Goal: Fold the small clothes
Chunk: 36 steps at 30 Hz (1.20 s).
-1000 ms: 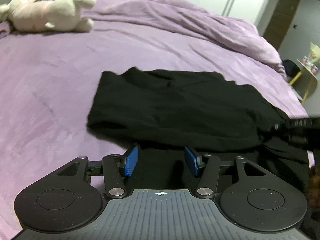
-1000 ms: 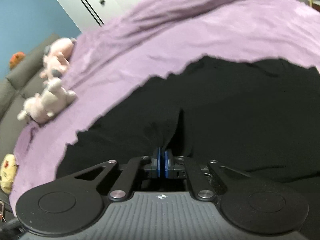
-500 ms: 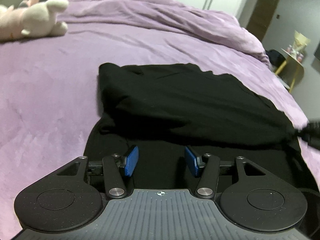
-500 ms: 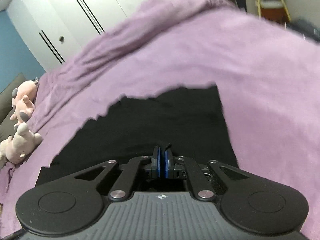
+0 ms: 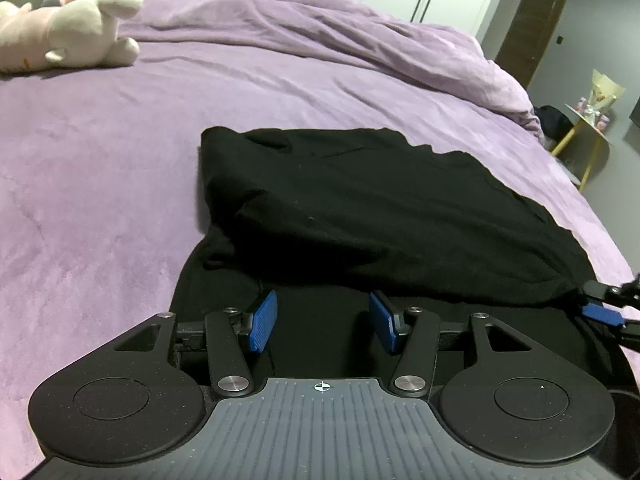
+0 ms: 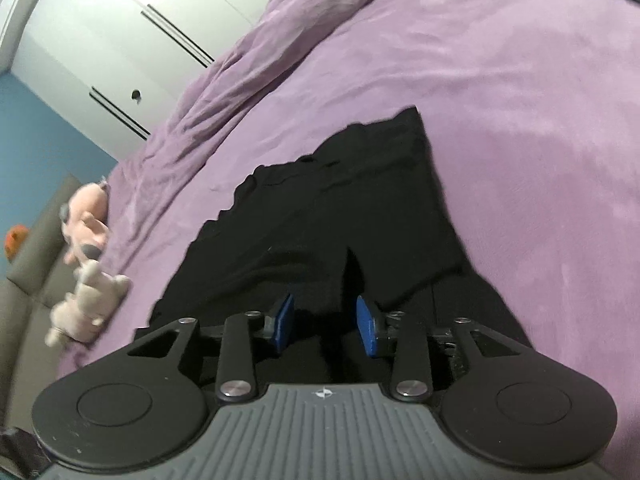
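A black garment lies on the purple bedspread, its upper layer folded over a lower one. My left gripper is open and empty, low over the garment's near edge. My right gripper is open over the garment, nothing between its blue pads. The right gripper's tip also shows at the right edge of the left wrist view, at the garment's corner.
Plush toys lie at the far left of the bed, also in the right wrist view. A bunched purple duvet runs along the back. A small yellow side table stands off the bed's right. White wardrobe doors stand behind.
My right gripper was shut on the garment's edge and carried it over; now it has opened and let go. The left gripper stayed open and shifted only slightly.
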Available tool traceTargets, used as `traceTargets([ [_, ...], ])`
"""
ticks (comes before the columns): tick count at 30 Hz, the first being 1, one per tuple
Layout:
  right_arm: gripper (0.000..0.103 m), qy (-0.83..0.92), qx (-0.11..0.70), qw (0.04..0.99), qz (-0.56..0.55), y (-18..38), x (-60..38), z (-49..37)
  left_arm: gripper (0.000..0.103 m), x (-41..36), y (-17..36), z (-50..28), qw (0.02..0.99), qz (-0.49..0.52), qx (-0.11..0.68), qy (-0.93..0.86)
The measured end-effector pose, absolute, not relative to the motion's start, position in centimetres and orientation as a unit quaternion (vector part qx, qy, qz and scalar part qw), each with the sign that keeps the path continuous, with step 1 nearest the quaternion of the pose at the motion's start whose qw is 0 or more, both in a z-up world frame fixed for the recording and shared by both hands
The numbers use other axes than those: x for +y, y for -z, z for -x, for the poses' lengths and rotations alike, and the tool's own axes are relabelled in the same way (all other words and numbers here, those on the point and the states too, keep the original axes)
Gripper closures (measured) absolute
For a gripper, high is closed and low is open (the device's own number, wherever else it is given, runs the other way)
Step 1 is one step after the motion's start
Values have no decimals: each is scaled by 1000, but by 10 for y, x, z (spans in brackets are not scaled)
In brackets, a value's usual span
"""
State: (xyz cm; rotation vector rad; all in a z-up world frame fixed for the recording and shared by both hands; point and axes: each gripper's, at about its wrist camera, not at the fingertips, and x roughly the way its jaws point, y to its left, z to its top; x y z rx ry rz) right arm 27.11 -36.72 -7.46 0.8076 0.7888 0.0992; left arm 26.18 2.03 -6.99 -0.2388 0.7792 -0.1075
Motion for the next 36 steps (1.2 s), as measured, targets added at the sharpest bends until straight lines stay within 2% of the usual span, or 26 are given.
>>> traceTargets([
  [8,69,-22,364,803,-471,90,-371,-283,46,14,70,-260,918,102,380,48],
  [10,78,-16,371,796,-478,94,-369,-291,46,15,70,-262,917,106,381,48],
  [12,95,-26,373,801,-468,91,-363,-300,46,15,68,-264,916,112,382,47],
  [14,97,-39,362,811,-457,82,-360,-303,46,15,67,-266,917,113,379,48],
  [18,98,-104,286,817,-490,65,-363,-300,46,9,66,-268,918,104,379,58],
  [26,98,-116,225,867,-429,40,-378,-293,46,-11,69,-276,926,61,370,38],
  [27,98,-107,232,878,-405,42,-379,-293,46,-9,70,-279,925,67,373,26],
  [31,98,-36,349,883,-313,71,-377,-304,46,5,72,-283,921,114,373,1],
  [33,94,-36,365,870,-329,83,-380,-301,46,12,72,-285,919,125,373,-7],
  [36,90,-32,347,857,-379,89,-391,-294,46,22,71,-287,915,146,376,-11],
])
